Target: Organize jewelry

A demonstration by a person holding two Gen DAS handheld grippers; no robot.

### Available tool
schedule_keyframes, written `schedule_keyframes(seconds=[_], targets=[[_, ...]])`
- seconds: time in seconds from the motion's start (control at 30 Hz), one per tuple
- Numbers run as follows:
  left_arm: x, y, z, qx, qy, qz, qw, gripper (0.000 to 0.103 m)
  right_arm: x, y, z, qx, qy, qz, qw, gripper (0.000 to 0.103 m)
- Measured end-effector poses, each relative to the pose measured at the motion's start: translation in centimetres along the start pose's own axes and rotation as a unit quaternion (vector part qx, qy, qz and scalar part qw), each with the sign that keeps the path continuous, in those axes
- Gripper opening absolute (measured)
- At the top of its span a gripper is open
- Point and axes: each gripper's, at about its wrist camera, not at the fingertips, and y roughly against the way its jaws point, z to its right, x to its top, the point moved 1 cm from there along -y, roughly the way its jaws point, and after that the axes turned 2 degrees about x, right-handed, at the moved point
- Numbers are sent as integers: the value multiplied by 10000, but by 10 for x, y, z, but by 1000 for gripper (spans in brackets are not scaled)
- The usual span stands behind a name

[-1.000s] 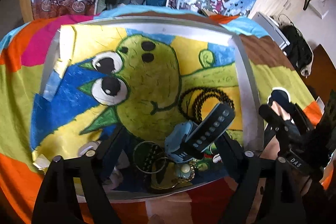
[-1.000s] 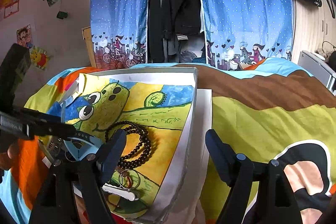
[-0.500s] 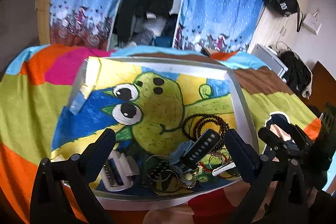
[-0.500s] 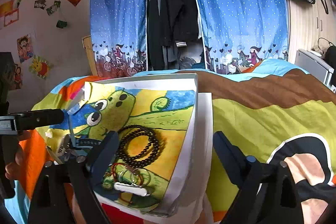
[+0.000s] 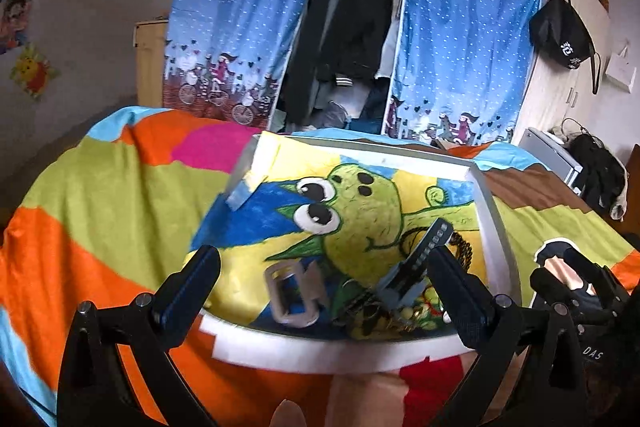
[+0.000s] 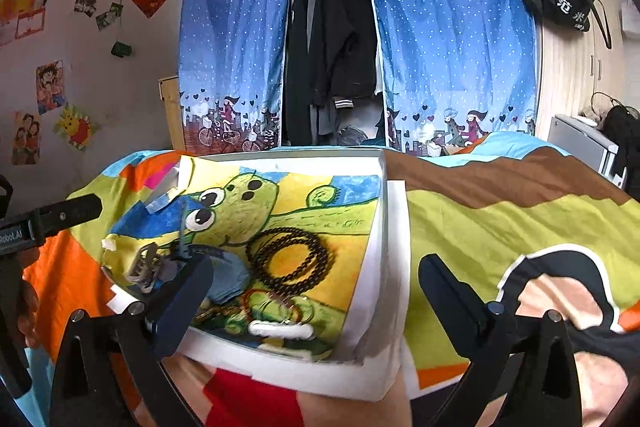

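Both handheld grippers are seen with jaws spread wide and nothing between them. The left gripper [image 5: 320,279] is poised over the near rim of the white tray [image 5: 320,351], and the right gripper [image 6: 316,291] over the tray's near right corner; the right jaws have just been opening.

The jewelry is gathered at the near end of the tray, which is lined with a painted green cartoon creature and set on a bright patchwork blanket [image 6: 500,227]. A white hair clip [image 6: 280,330] is laid nearest, its long axis along the front wall. Just behind it, thin bangles [image 6: 280,305] are heaped with small bits too tangled to name. A silver claw clip [image 5: 290,297] is seen at the left, and a blue watch [image 5: 416,263] is propped with its strap pointing up and away to the right.

Farther in, the dark bead necklace [image 6: 290,261] is coiled flat in loops. It is judged light, limp and liable to slide; one strand at the coil's edge should be pinched. The clips are judged stiff and better taken across their width.

Beyond the bed, blue printed curtains [image 6: 236,47] are parted on hanging clothes.
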Motion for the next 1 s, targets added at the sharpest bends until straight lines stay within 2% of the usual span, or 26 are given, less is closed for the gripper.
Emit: schedule_keyframes(seconds=[0.27,0.73,1.0], targets=[[-18,36,-5,258,-84,122,9996,101,-8,28,-14,3,-84,72,9999,103],[-44,96,-7,427,-199,221,9986,102,-23,88,-41,-72,-103,198,9997,103],[-73,137,-7,494,-112,342,9981,102,-38,129,-53,-126,-192,313,9992,103]])
